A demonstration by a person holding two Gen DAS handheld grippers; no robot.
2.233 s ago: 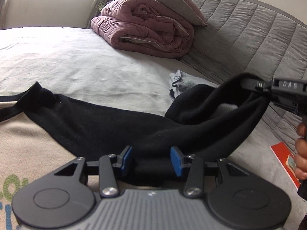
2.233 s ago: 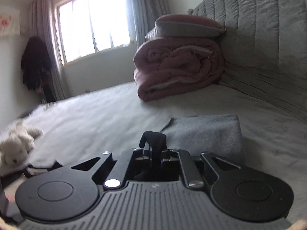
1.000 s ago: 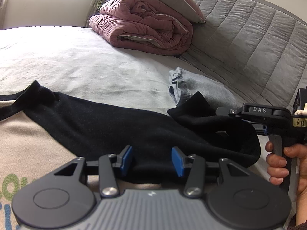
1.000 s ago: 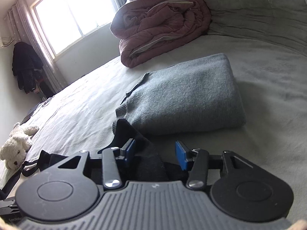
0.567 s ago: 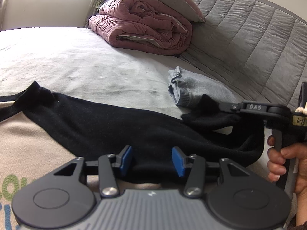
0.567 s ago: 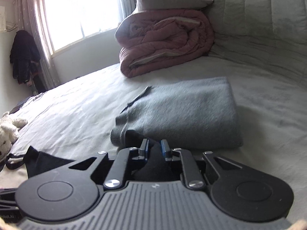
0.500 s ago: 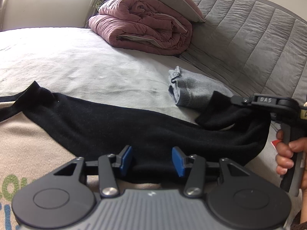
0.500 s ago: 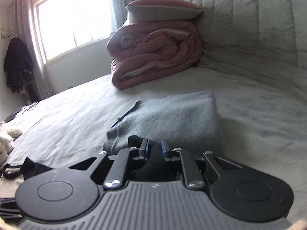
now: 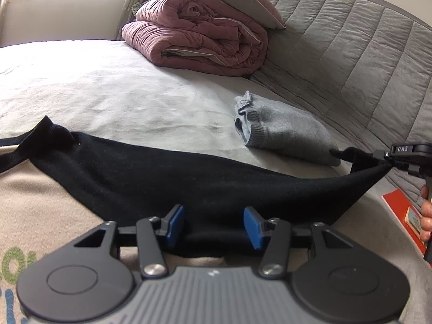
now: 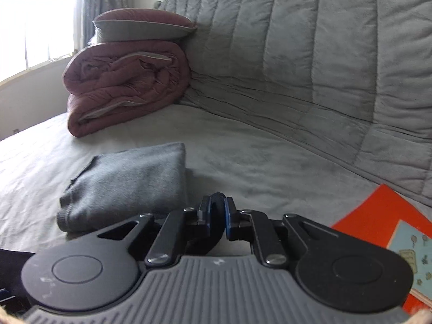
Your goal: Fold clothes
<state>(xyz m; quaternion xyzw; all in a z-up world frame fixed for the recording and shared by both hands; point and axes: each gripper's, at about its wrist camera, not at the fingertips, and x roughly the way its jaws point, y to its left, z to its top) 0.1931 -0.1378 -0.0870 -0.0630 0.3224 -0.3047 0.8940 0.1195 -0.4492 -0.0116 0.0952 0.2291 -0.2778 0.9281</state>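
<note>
Black garment [image 9: 205,178] is spread beside the folded grey sweater [image 9: 286,135]; its corner is clamped by the closing right gripper [image 10: 217,213]. The left gripper [image 9: 213,225] is held apart, seemingly gripping nothing.

A bed [image 9: 113,91] covered in a pale grey sheet carries everything. A black garment [image 9: 167,178] lies across it just beyond the left jaws, on a beige blanket [image 9: 40,210] below and left of them. Farther ahead rest a folded grey sweater [image 9: 283,132] and a rolled mauve duvet [image 9: 194,43]; an orange book [image 10: 378,216] lies right of the right jaws.
</note>
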